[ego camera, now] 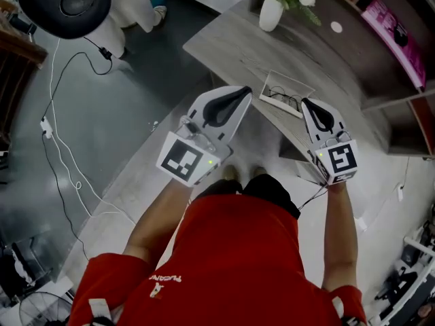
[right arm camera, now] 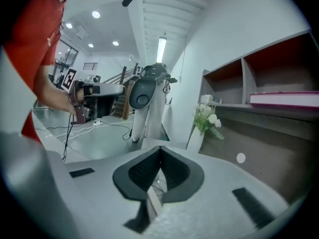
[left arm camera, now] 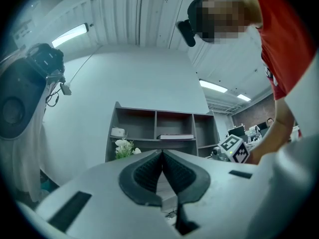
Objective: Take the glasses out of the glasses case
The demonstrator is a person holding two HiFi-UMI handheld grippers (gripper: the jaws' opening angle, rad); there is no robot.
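An open white case (ego camera: 291, 83) held thin black glasses (ego camera: 283, 100). The left gripper (ego camera: 243, 92) and right gripper (ego camera: 306, 103) fingers were closed, empty.

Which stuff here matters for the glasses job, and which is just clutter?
Job: glasses case, glasses, left gripper, right gripper (both shut, empty).
Lying about: vase of flowers, pink book, white cable on the floor.

My red short-sleeved shirt (ego camera: 238, 250) bears white lettering; my left gripper (ego camera: 242, 92) and right gripper (ego camera: 306, 103) are pale grey, with black ribbed pads (ego camera: 221, 107), black-and-white marker cubes (ego camera: 185, 160) and small green lights (ego camera: 211, 161).
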